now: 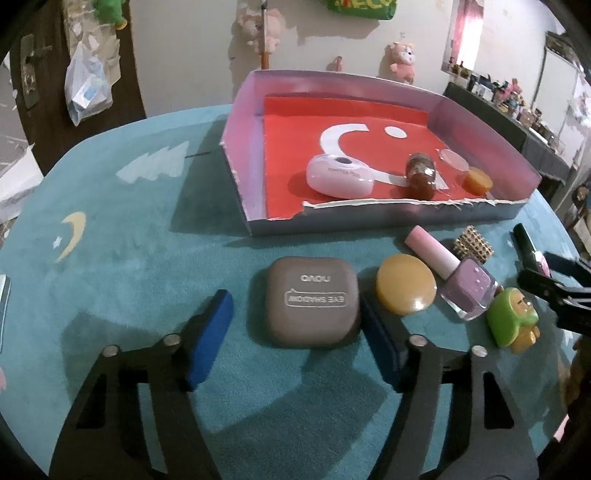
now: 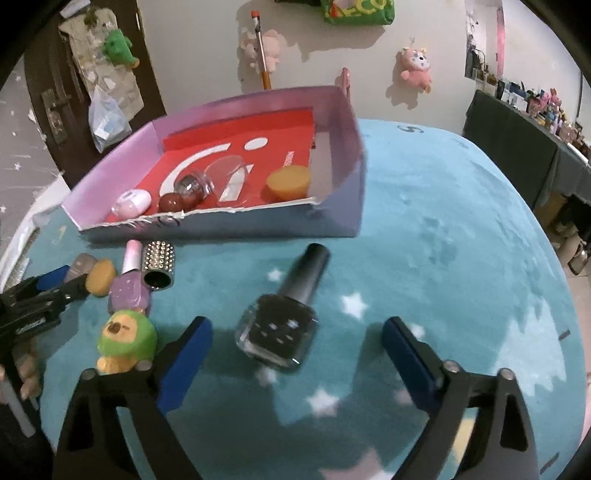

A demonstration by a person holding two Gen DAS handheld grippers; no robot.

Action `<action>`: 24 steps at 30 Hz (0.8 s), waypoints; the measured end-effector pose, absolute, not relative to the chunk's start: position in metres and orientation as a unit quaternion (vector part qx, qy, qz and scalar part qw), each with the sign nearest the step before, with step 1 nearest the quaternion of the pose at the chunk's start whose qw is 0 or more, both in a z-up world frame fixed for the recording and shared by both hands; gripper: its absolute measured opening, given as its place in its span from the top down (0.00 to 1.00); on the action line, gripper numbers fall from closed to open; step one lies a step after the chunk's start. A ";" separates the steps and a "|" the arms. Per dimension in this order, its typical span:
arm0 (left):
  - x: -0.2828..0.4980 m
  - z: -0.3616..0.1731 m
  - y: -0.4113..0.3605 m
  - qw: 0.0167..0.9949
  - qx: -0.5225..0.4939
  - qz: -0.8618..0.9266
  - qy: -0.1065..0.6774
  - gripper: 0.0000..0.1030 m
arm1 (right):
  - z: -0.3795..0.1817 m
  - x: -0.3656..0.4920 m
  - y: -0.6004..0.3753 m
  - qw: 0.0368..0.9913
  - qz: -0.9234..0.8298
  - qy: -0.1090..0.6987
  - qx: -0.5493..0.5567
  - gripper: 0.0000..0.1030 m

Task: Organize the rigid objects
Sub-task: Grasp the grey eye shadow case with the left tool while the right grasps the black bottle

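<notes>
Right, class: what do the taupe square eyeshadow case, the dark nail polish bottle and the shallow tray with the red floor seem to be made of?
Taupe square eyeshadow case: probably matte plastic; smooth, rounded, embossed lettering.
Dark nail polish bottle: likely glass; clear, glossy base, with a dark satin cap.
Shallow tray with the red floor: apparently cardboard; its front edge is torn and ragged.

The brown case (image 1: 313, 305) reads "EYE SHADOW" and "novo".

Behind my tabletop (image 2: 461, 229), draped in teal cloth with white stars, a pink plush toy (image 2: 416, 68) hung on the pale wall beside a green bag (image 2: 356, 11); a plastic bag (image 1: 86, 88) dangled from the dark door (image 2: 55, 92).
</notes>
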State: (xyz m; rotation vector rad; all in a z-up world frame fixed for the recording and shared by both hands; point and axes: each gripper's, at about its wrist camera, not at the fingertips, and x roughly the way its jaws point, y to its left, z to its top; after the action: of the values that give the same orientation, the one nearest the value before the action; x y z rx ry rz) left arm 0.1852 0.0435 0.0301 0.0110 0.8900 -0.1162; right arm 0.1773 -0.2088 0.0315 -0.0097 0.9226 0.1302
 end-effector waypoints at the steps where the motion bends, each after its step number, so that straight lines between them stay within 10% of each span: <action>1: 0.186 0.030 0.042 0.901 0.008 -0.057 0.431 0.40 | 0.032 0.178 -0.204 0.895 0.060 0.442 -0.011 0.16; 8: 0.184 0.033 0.036 0.903 0.015 -0.063 0.425 0.53 | 0.033 0.173 -0.200 0.900 0.062 0.430 -0.024 0.57; 24: 0.162 0.056 0.025 0.917 0.022 -0.079 0.392 0.53 | 0.055 0.149 -0.203 0.910 0.110 0.401 -0.007 0.57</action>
State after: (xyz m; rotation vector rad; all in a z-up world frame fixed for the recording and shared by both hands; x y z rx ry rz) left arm 0.1618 0.0247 0.0560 0.0449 0.8056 -0.1626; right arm 0.1490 -0.2028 0.0552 -0.0136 0.8264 0.2275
